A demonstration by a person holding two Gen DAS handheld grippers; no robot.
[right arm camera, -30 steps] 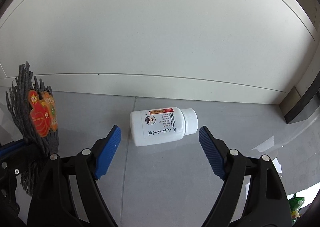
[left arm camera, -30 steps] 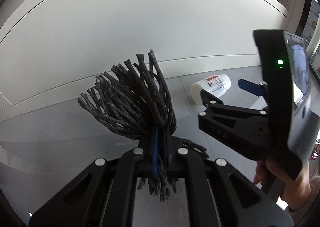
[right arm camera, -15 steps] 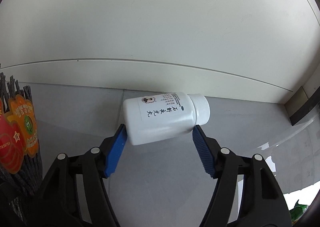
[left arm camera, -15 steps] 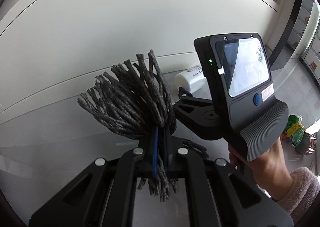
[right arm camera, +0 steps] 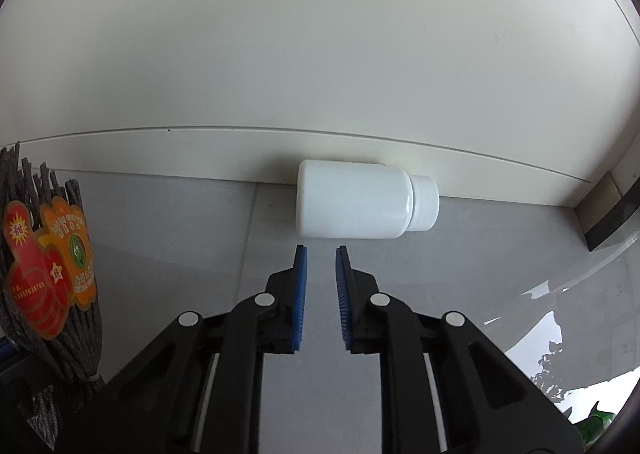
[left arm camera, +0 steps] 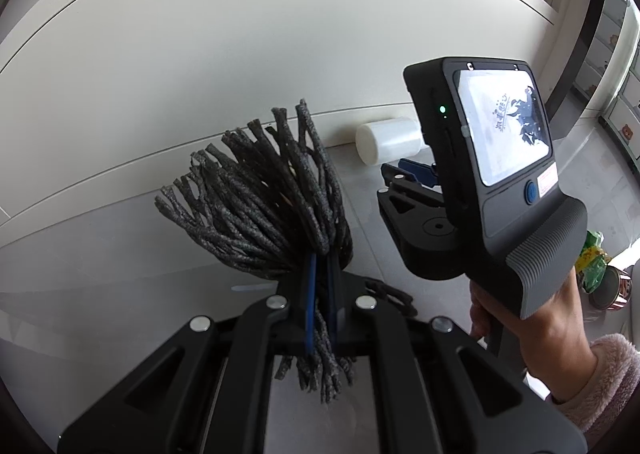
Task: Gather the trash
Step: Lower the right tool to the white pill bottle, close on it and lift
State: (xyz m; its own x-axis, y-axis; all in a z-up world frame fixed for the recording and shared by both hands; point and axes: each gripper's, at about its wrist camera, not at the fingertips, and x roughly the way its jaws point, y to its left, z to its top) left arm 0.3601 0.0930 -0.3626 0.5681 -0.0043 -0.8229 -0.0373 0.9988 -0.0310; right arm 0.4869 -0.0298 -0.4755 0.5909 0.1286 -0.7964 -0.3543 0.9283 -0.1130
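The left gripper [left arm camera: 320, 278] is clamped on a bundle of dark grey mop strings [left arm camera: 264, 206]. Its blue pads press tight against the bundle from both sides. The strings fan out upward and to the left beyond the fingertips, and a short tuft hangs down behind the pads. In the right wrist view, the same bundle sits at the far left edge, with a red and orange paper tag [right arm camera: 48, 278] stuck to it.

The right gripper [right arm camera: 321, 254] holds nothing. Its jaws are close together, with only a narrow gap between the blue ribbed pads [right arm camera: 301, 294]. Just beyond the fingertips, a white plastic bottle [right arm camera: 360, 204] lies on its side on the grey tiled floor [right arm camera: 180, 222]. The bottle rests against the base of the cream wall [right arm camera: 320, 54], with its screw cap pointing right. It is outside the jaws and not touching them.

From the left wrist view, the right gripper's black body with its screen [left arm camera: 502, 126] fills the right side, held by a hand [left arm camera: 540, 338] in a fuzzy pink sleeve. The bottle [left arm camera: 388, 140] shows past it, ahead of the blue fingertip. Green packaging [left arm camera: 592, 258] and a shiny copper-coloured can [left arm camera: 612, 288] lie on the floor at the far right edge.
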